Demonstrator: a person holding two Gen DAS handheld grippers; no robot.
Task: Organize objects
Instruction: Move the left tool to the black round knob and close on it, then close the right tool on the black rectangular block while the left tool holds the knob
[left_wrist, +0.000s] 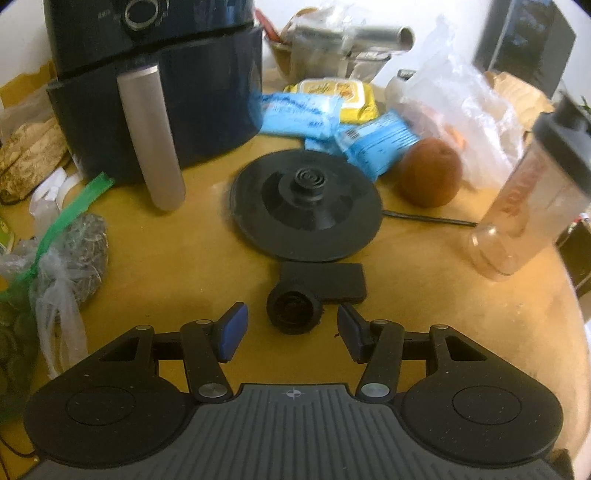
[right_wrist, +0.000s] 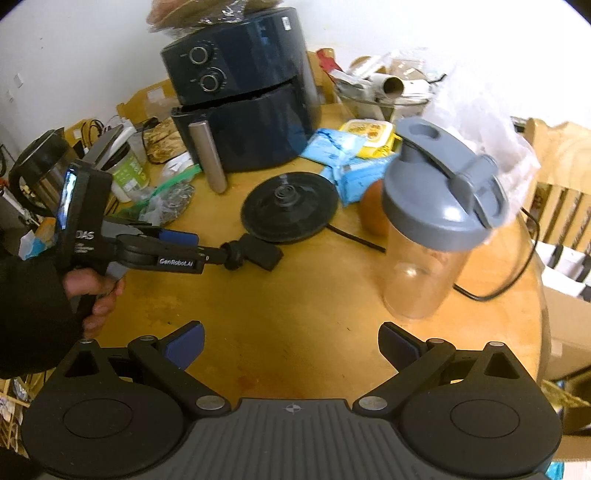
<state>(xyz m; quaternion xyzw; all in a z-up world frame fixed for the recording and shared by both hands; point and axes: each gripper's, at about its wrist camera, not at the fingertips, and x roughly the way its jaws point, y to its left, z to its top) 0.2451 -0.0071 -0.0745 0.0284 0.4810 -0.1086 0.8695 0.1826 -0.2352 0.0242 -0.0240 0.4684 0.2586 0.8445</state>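
A small black part, a round cap (left_wrist: 293, 312) joined to a flat rectangular block (left_wrist: 325, 282), lies on the wooden table (left_wrist: 184, 266) just in front of the black kettle base (left_wrist: 306, 206). My left gripper (left_wrist: 291, 314) points down at it, its blue pads either side of the round cap with a gap on each side, so it is open. In the right wrist view a hand holds the left gripper (right_wrist: 218, 253), its tips at the black part (right_wrist: 255, 254). My right gripper (right_wrist: 291, 343) hangs open over bare wood, with a clear shaker bottle (right_wrist: 436, 221) ahead to its right.
A dark air fryer (left_wrist: 155, 92) stands at the back left with its handle sticking out. Blue packets (left_wrist: 332, 125), a yellow pack (left_wrist: 340, 96), an orange fruit (left_wrist: 430, 171) and plastic bags (left_wrist: 454, 110) crowd the back. A bagged bundle (left_wrist: 70, 251) lies left. The kettle base's cable (right_wrist: 491, 291) runs right.
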